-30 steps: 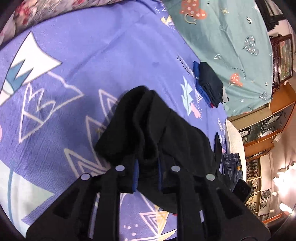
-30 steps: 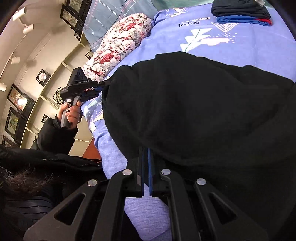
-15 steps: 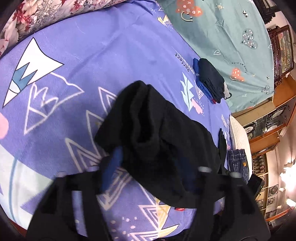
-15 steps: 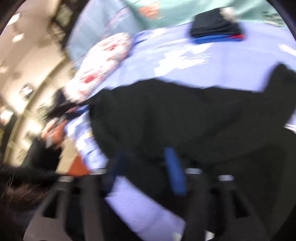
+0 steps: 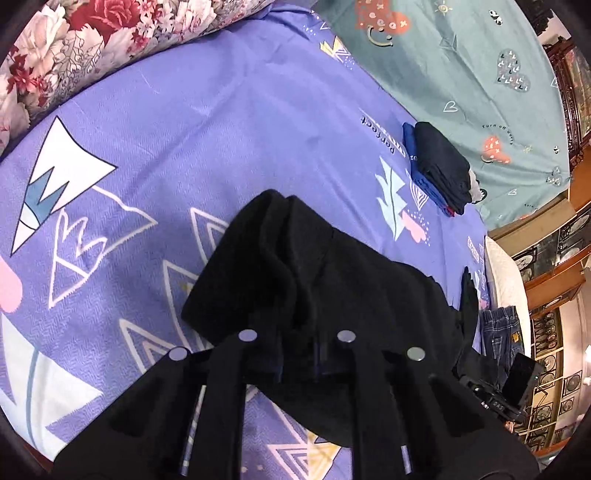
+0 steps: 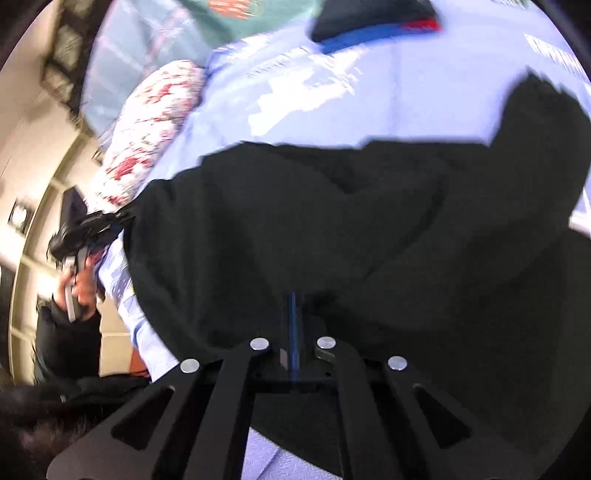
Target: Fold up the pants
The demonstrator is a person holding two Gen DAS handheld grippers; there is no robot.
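Black pants (image 5: 332, 280) lie bunched on the purple patterned bed sheet (image 5: 221, 129). My left gripper (image 5: 297, 356) is shut on a thick fold of them at the near edge, with dark cloth pinched between its blue pads. In the right wrist view the pants (image 6: 332, 221) spread wide across the bed. My right gripper (image 6: 293, 317) is shut on their near edge, its pads pressed together. At the far left of that view the left gripper (image 6: 122, 218) grips the pants' other end, held by a hand (image 6: 79, 291).
A folded stack of dark and blue clothes (image 5: 439, 166) sits further up the bed, also seen as a blurred stack (image 6: 369, 22). A floral pillow (image 5: 92, 44) lies at the top left, a teal blanket (image 5: 461, 66) beyond. Jeans (image 5: 502, 332) hang off the bed's right edge.
Both grippers held the pants a second ago, opened wide half a second ago, and are now shut on the black cloth again. Both views have shifted slightly.
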